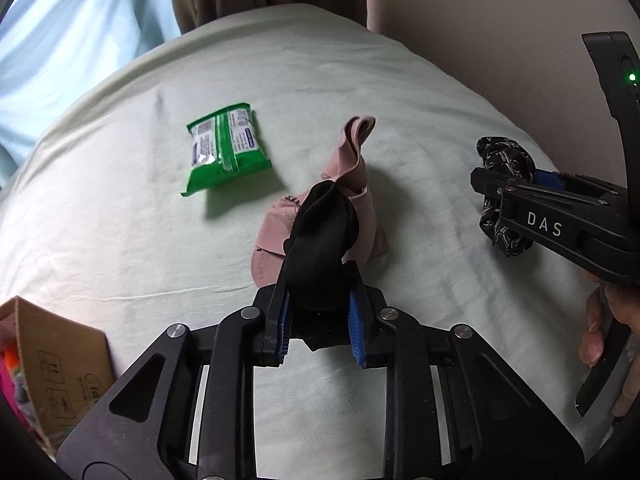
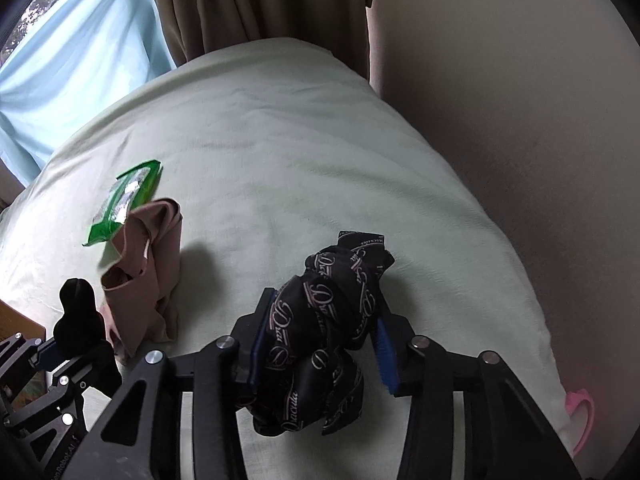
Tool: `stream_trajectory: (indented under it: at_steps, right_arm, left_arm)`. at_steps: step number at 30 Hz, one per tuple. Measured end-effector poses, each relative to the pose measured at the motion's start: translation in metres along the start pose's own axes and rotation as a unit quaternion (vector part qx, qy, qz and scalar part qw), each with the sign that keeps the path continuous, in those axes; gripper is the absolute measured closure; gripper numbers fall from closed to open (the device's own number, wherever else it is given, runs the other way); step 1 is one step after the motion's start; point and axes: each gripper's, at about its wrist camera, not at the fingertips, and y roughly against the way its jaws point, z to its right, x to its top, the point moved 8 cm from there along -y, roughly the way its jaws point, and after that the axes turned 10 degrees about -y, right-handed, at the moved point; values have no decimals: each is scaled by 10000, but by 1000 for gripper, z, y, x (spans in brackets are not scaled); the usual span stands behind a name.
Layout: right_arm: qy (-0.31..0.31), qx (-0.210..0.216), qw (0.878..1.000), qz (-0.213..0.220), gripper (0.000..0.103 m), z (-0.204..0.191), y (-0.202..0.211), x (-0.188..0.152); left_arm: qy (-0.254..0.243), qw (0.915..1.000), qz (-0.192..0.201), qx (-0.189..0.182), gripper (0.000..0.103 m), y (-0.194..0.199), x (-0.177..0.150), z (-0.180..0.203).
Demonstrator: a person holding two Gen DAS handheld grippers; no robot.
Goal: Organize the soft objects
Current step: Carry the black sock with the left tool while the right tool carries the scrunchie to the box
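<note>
Your left gripper (image 1: 320,312) pinches the black sock (image 1: 320,252) above the bed (image 1: 120,240), the cardboard box (image 1: 56,356) leftward. Your right gripper (image 2: 324,344) clamps the patterned black scarf (image 2: 332,320); dangling folds could snag the pink garment (image 2: 144,276).

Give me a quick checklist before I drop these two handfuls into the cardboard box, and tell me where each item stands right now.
1. Left gripper grip on the black cloth: ok, pinched between both pads.
2. Right gripper grip on the black printed scarf: ok, bundle clamped, folds hanging below.
3. Black cloth free of the pink garment: cannot tell, they overlap in the left wrist view.
4. Cardboard box within reach: ok, beside the left gripper.
5. Room in the box: cannot tell, only a corner shows.
6. Green wipes pack out of the way: ok, lying apart on the bed.
</note>
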Motion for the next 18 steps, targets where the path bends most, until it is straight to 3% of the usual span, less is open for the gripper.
stream_trajectory:
  at_steps: [11,18]
  right_arm:
    - [-28,159,9991,387,64,-16,93,25]
    - [404,534,9959,610,64,-68,188,34]
  left_arm:
    - [441,9986,291,48,83,87,35,-21]
    - [724,9962,473,79,83,171,51,-55]
